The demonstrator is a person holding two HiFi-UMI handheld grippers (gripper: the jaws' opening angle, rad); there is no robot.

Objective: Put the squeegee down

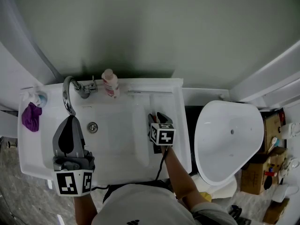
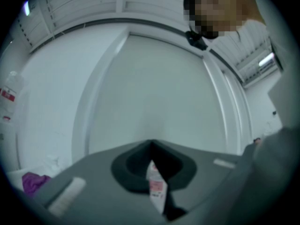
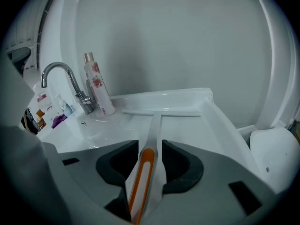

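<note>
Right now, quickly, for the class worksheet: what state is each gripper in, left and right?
Left gripper: fingers closed, holding nothing.
Right gripper: fingers open, with the squeegee handle lying between them, not clamped.

Head view: high above sink [image 1: 112,125], looking steeply down, whole basin in frame. Right gripper view: low and close over sink's right side, facing faucet [image 3: 61,76] and bottle [image 3: 96,86] at sink's back; head view shares both. Left gripper view: level, blurry, facing wall [image 2: 154,93], probably from sink's left.

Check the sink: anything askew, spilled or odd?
Nothing stands out. The white squeegee with orange-striped handle lies flat on the white sink's right ledge, handle between the right hand-held gripper's open jaws.
</note>
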